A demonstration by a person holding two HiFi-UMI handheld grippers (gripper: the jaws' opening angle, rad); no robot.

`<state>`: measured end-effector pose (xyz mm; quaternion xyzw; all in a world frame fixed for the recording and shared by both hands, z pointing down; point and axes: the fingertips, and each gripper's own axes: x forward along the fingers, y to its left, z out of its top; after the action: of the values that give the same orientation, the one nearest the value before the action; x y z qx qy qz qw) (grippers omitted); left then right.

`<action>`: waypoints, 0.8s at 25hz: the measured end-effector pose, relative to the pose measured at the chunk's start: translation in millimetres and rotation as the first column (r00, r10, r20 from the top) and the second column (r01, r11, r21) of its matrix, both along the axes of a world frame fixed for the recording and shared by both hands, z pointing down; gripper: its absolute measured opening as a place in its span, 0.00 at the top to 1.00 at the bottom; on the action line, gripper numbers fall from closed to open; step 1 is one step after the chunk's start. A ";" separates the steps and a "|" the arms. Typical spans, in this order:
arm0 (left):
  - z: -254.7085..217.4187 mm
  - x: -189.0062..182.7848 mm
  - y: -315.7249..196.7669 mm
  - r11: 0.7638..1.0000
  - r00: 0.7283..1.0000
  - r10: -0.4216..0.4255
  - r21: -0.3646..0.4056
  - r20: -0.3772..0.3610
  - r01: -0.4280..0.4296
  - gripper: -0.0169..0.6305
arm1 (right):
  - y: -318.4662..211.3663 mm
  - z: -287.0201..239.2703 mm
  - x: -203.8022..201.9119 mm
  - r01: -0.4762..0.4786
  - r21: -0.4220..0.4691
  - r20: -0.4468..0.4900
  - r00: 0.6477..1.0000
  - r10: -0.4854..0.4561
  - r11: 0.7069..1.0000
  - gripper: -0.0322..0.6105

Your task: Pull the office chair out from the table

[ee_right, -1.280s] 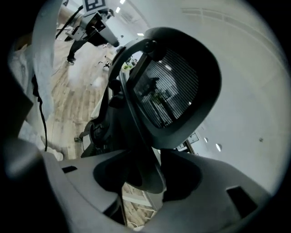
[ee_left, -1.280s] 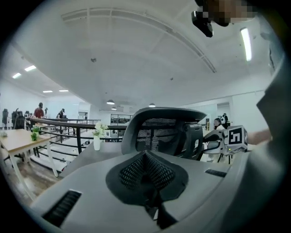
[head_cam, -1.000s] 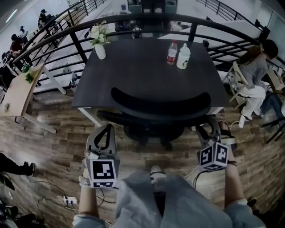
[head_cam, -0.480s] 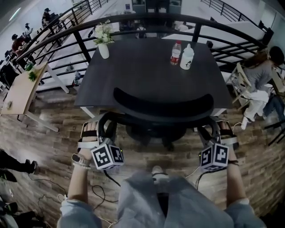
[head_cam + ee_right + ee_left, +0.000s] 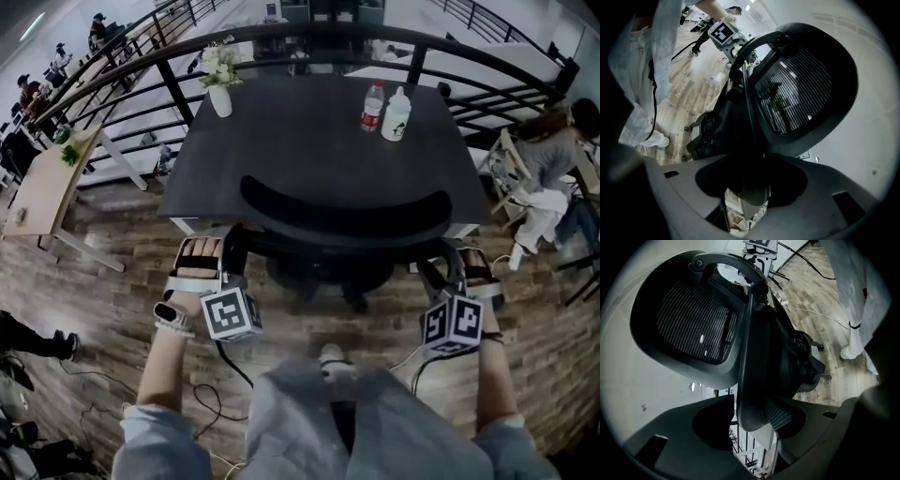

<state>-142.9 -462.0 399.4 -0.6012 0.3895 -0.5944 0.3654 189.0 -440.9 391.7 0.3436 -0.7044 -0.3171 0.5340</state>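
Left gripper (image 5: 228,248) just rolled over, dropped in by the chair (image 5: 342,214) and spread its jaws around its left edge (image 5: 749,380), not pinching. Right gripper (image 5: 448,267) gapes around the other edge (image 5: 747,180). Chair's just ahead, tucked under the worktop (image 5: 309,131), so I'd guess squeeze, then pull.
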 end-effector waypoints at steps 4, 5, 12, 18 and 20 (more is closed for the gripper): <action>8.5 -1.9 -8.5 1.000 0.999 -0.001 0.001 0.035 0.001 0.65 | -1.2 0.0 -0.4 0.002 0.009 -0.005 1.000 -0.002 1.000 0.65; 7.8 -2.1 -8.6 1.000 0.999 -0.002 0.005 0.033 0.002 0.65 | -1.2 -0.7 -0.8 0.001 0.013 -0.007 1.000 -0.001 1.000 0.65; 6.0 -2.2 -2.7 0.999 1.000 0.006 0.038 -0.011 -0.006 0.65 | 4.0 0.0 -1.6 -0.028 0.018 -0.019 0.999 0.029 0.999 0.67; 6.5 -0.5 0.3 0.998 0.999 0.025 0.050 -0.036 -0.023 0.65 | 8.3 1.7 -1.0 -0.070 0.020 0.000 0.998 0.070 0.997 0.67; 5.8 1.1 1.5 0.999 0.998 0.030 0.045 -0.047 -0.028 0.65 | 9.5 1.1 -0.3 -0.081 0.016 -0.003 0.997 0.081 0.997 0.67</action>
<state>-141.8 -460.4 405.2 -0.6126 0.4025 -0.5656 0.3780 188.8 -431.4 392.8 0.3753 -0.6865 -0.3012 0.5451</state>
